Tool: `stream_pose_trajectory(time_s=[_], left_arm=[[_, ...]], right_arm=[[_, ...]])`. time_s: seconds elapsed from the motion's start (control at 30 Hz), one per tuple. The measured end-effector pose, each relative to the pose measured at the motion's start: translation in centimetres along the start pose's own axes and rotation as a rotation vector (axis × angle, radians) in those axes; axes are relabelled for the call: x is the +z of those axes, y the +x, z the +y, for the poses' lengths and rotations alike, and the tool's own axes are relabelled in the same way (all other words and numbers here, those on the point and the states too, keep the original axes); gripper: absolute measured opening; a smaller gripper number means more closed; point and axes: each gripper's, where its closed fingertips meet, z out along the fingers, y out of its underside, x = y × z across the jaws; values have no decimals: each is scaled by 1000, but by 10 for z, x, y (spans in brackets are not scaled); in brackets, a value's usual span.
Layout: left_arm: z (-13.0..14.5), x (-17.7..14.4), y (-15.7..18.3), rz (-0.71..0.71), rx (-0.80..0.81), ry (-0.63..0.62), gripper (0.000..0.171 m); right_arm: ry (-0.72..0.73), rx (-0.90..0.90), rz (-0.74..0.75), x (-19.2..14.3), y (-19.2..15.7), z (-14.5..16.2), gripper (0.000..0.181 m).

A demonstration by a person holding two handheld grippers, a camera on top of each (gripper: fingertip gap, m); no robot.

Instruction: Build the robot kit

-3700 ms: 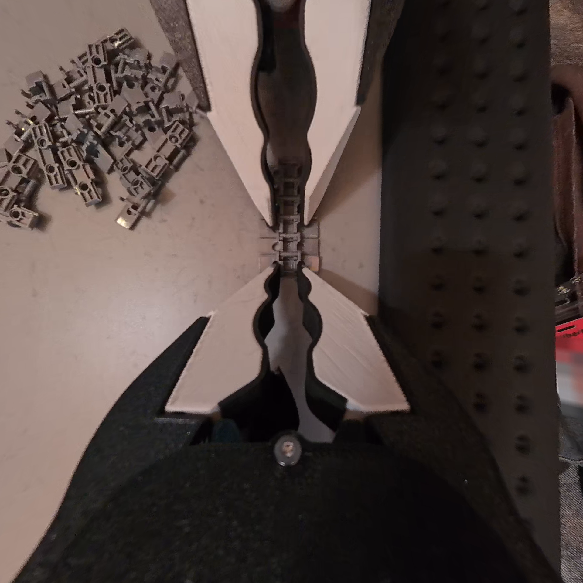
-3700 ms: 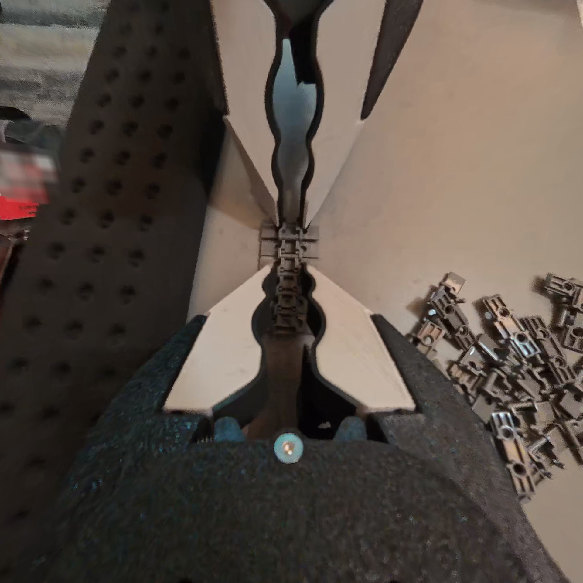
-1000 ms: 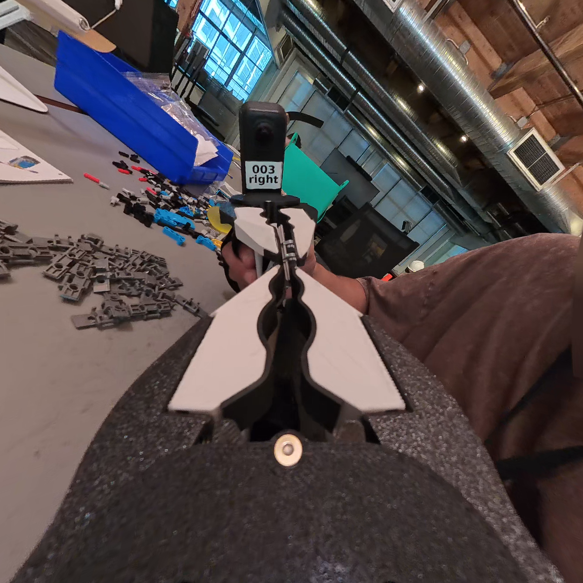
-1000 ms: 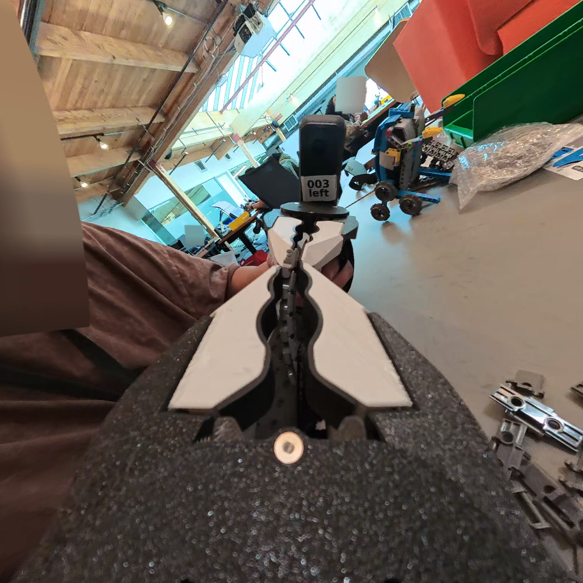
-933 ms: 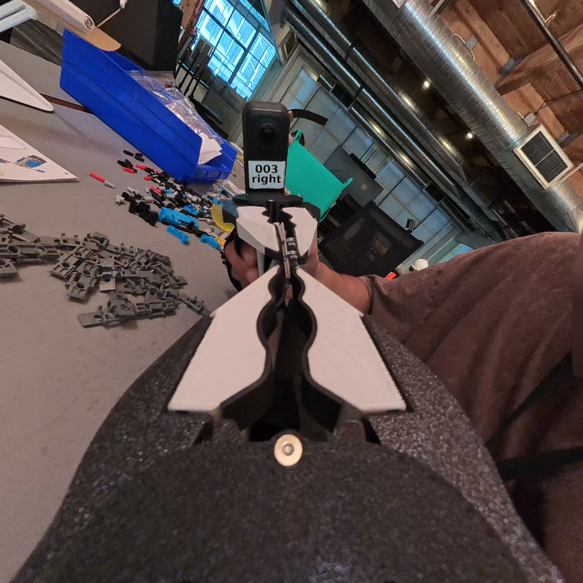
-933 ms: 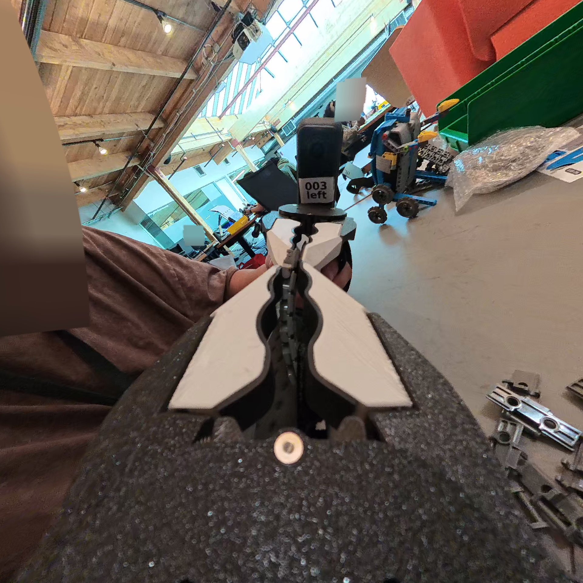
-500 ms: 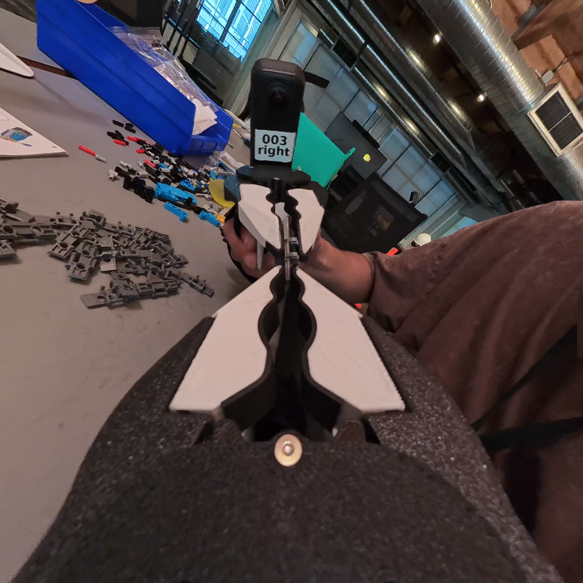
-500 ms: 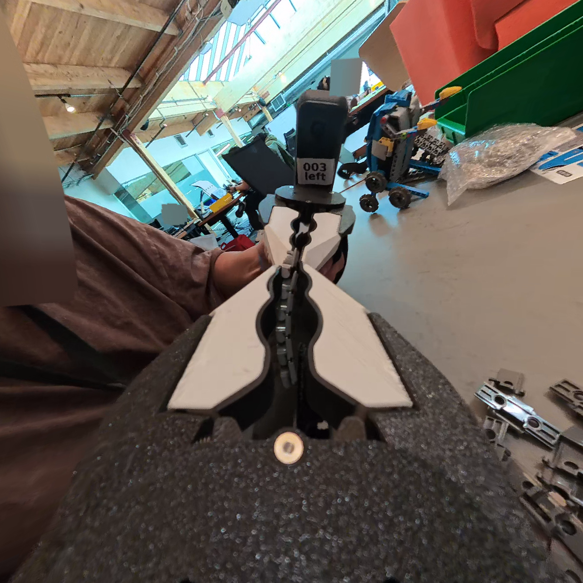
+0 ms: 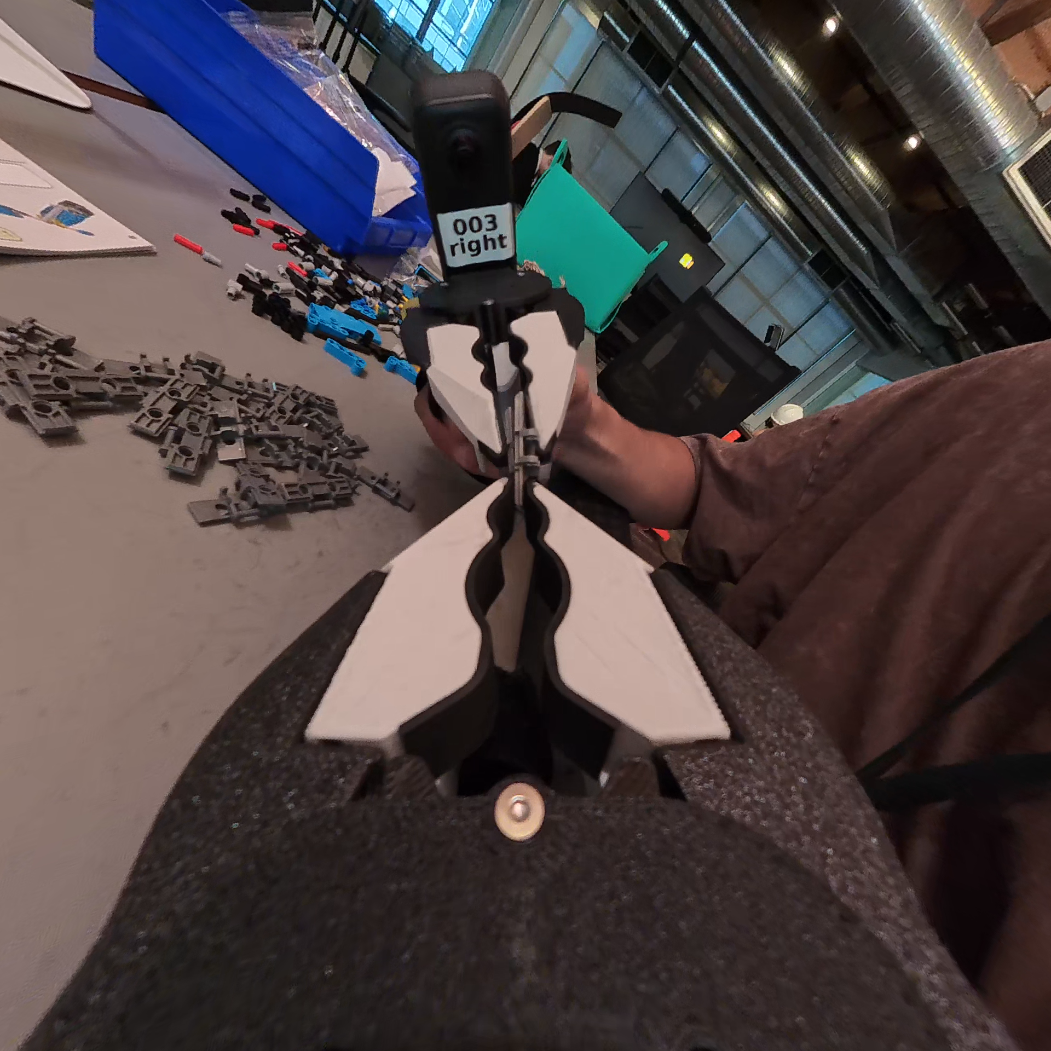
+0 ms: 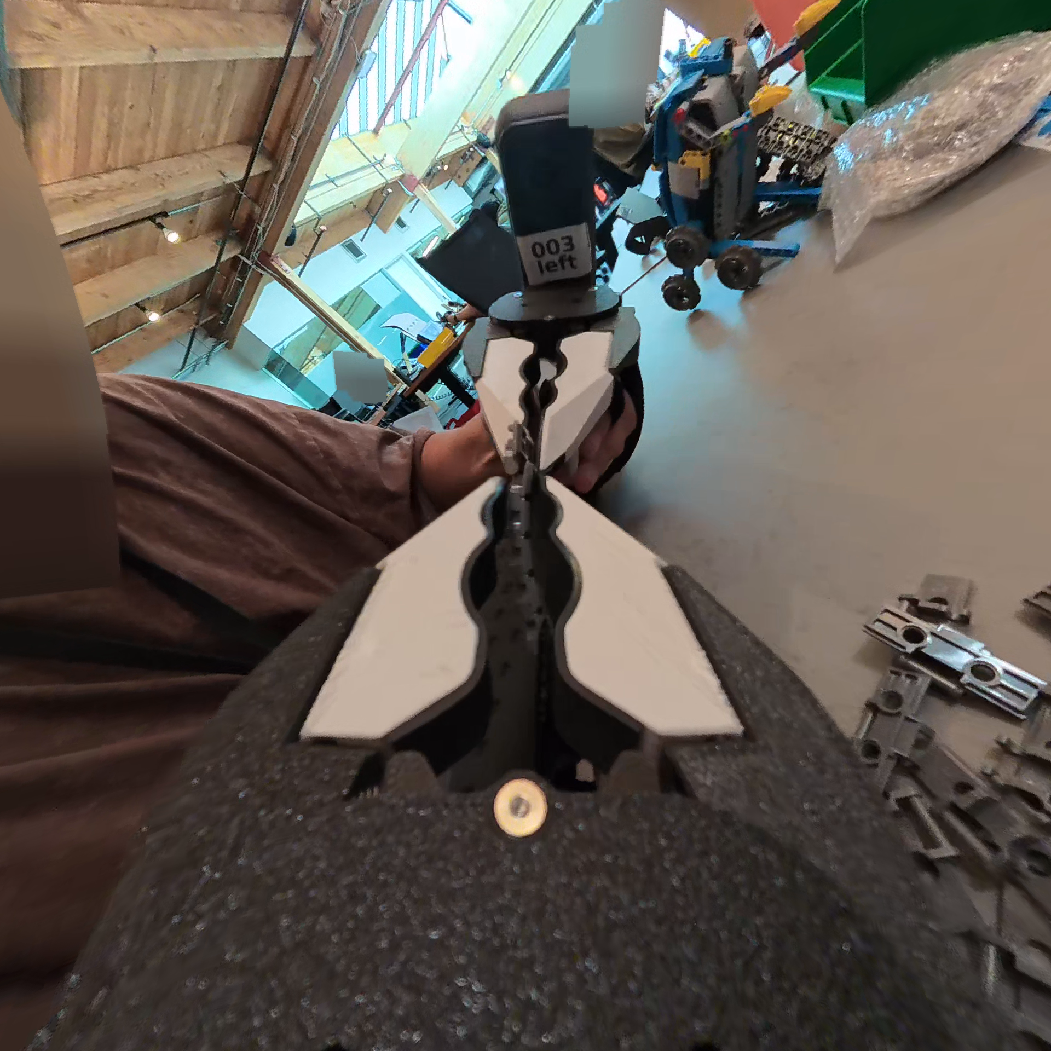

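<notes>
The left gripper (image 9: 518,489), with white wedge-shaped fingers on a black foam-covered body, has its tips pinched together on one end of a short chain of grey plastic track links (image 9: 522,441). Facing it tip to tip, the right gripper (image 10: 522,483) of the same make is clamped on the other end; most of the chain runs back between its fingers (image 10: 520,560). The chain is held in the air, stretched edge-on between the two tools, above the near edge of the grey table (image 9: 142,614).

Beside the chain on the table lies a loose heap of grey track links (image 9: 216,415), well apart from both grippers. Beyond the heap are scattered small black, red and blue pieces (image 9: 318,296), a long blue plastic bin (image 9: 244,119) with clear plastic bags, and a white printed booklet (image 9: 51,216). The right wrist view shows a blue wheeled brick-built model (image 10: 716,187), a crumpled clear plastic bag (image 10: 932,131) and a green bin (image 10: 938,40).

A person's brown sleeve (image 9: 887,512) lies just behind the chain; a hand grips each tool. The room has wooden ceiling beams, a silver duct and tall windows.
</notes>
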Motion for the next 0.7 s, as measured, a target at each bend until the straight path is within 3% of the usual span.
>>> stream_pose_trajectory(time_s=[0.13, 0.23, 0.33, 0.47, 0.7], left_arm=[[4, 1, -2, -28, 19, -37, 2], [6, -2, -6, -68, 41, -59, 2], [6, -3, -7, -85, 42, -61, 2], [5, 0, -6, -87, 44, -56, 2], [5, 0, -7, -83, 4, -45, 2]], right_arm=[[-16, -10, 24, 0, 2, 3, 8], [-19, -3, 14, 2, -1, 3, 26], [3, 52, -3, 4, -2, 1, 30], [47, 89, 30, 2, 5, -2, 10], [85, 151, -3, 3, 7, -4, 10]])
